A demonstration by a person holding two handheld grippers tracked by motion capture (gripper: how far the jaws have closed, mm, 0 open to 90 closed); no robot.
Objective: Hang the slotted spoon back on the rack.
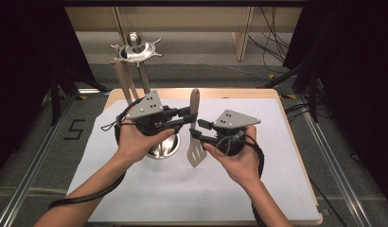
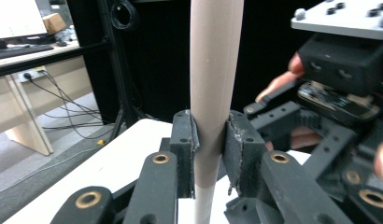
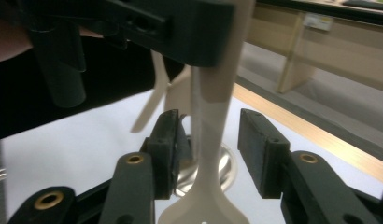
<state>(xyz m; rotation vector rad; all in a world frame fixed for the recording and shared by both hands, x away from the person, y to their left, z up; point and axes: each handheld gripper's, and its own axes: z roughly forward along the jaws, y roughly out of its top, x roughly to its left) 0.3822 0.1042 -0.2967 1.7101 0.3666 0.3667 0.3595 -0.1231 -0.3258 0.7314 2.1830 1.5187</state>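
Pinching the slotted spatula's (image 1: 196, 142) smooth tapered handle, the left gripper (image 2: 209, 140) holds; the right gripper's (image 3: 209, 149) jaws stand apart around its neck.

A light wooden tabletop (image 1: 296, 142) under a white sheet (image 1: 277, 179) fills the centre of the high view. Grey carpet floor (image 1: 36, 156) surrounds it, with metal rails (image 1: 40, 156) running along both sides and a painted mark (image 1: 74, 129) at the left. Black curtains (image 1: 22, 56) darken both upper corners. Pale wooden furniture legs (image 1: 240, 40) and loose cables (image 1: 272, 42) stand at the upper right.
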